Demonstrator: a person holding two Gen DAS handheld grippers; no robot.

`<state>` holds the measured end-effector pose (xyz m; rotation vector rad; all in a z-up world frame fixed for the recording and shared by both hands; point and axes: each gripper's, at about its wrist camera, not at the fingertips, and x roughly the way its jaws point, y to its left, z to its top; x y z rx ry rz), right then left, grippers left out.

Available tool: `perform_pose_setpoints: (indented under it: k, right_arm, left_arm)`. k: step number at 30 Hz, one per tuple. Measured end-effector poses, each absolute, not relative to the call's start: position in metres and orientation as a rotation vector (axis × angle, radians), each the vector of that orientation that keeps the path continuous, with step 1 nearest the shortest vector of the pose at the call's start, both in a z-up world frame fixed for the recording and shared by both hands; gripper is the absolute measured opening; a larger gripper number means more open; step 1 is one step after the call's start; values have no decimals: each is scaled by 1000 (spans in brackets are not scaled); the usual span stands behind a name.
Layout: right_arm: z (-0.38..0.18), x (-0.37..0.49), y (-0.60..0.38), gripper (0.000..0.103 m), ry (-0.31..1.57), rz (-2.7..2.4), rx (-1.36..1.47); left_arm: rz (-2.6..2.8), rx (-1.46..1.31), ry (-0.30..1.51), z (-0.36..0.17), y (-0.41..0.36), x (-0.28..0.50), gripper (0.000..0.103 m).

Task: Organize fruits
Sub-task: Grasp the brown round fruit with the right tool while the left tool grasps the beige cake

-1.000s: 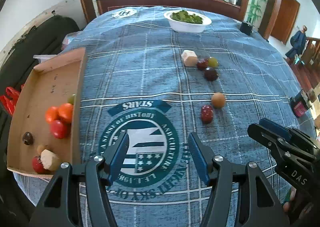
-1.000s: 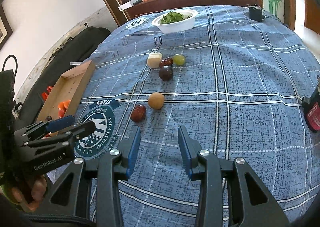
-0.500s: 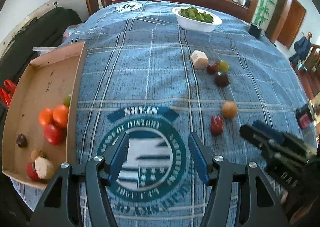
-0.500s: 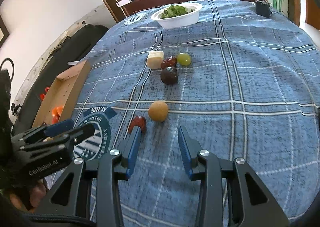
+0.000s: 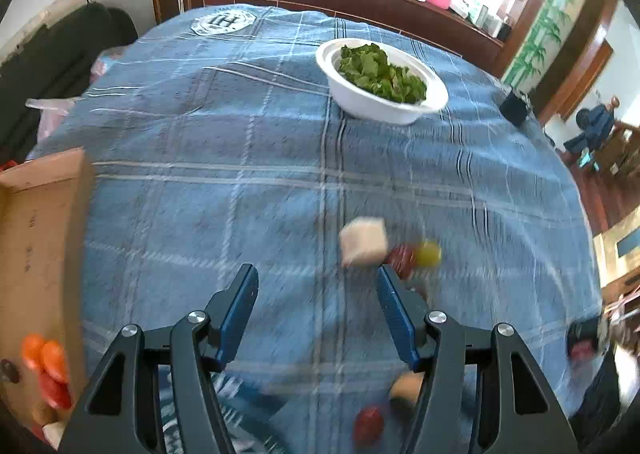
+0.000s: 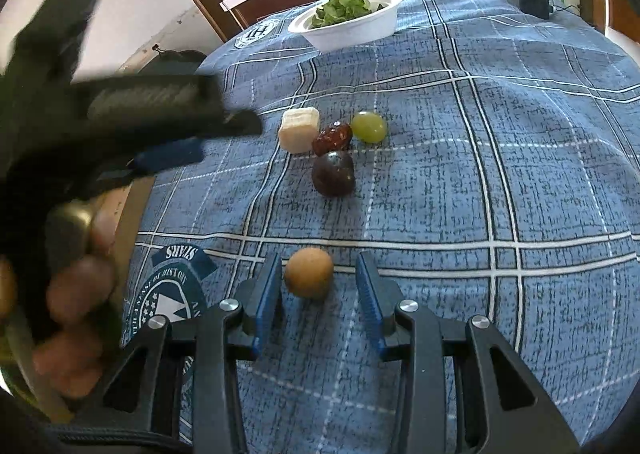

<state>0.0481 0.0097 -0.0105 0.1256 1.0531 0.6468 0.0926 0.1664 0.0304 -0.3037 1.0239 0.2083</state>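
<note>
Tongs both wide: right gripper [image 6: 318,282] straddles tan fruit [image 6: 309,272]; left gripper [image 5: 316,296] empty, cube [image 5: 363,241] at one o'clock.

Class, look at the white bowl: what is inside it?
The white bowl holds green leaves heaped in the middle. Whatever lies beneath the leaves is covered and cannot be seen.
</note>
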Motion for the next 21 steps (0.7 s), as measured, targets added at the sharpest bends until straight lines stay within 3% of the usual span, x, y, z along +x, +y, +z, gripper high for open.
perform_pose_setpoints:
  k: [13,15,17,19,21]
  right_arm:
    - [-10,58,14,40,1061,677,106]
    - [-10,57,16,40,1058,679,108]
    - [-10,55,18,38,1051,683,104]
    - [-11,51,19,28,1054,704,115]
    - [-10,45,22,28,1043,696,89]
  left_arm:
    - [223,-241,1098,-8,152,139,59]
    - [204,-246,1083,-8,154,135,50]
    - [169,-263,1075,-5,156,130,32]
    - [181,-269,1075,-3,160,121,31]
    - [193,-266,1064,-2,164,109,31]
